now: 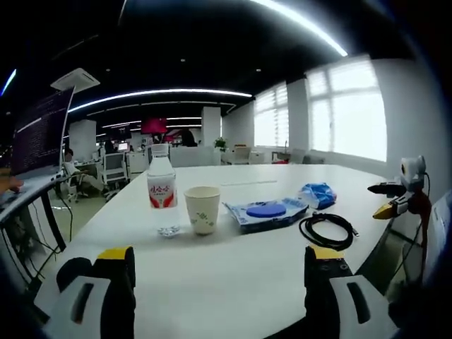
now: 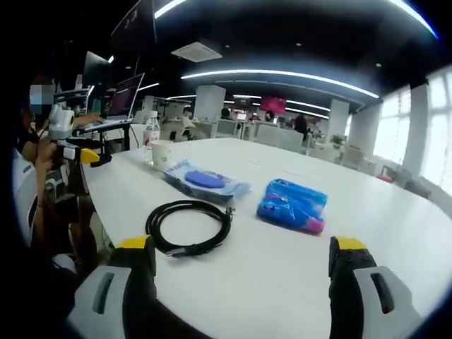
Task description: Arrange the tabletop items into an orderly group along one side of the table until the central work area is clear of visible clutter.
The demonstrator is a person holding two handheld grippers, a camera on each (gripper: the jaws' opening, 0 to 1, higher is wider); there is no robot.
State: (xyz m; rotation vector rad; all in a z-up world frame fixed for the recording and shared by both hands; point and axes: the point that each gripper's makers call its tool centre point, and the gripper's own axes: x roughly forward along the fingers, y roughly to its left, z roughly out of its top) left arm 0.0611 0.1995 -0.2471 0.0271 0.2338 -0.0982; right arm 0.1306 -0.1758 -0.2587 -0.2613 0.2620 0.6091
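On the white table stand a water bottle with a red label and a paper cup beside it. Right of them lie a flat blue packet, a crumpled blue bag and a coiled black cable. My left gripper is open at the near edge, short of all of them. My right gripper is open too, just short of the cable and the blue bag. Beyond lie the packet, cup and bottle.
The right gripper shows at the table's right edge, the left gripper at the far left beside a person. A laptop sits on a stand behind the bottle. Office desks and chairs lie beyond the table.
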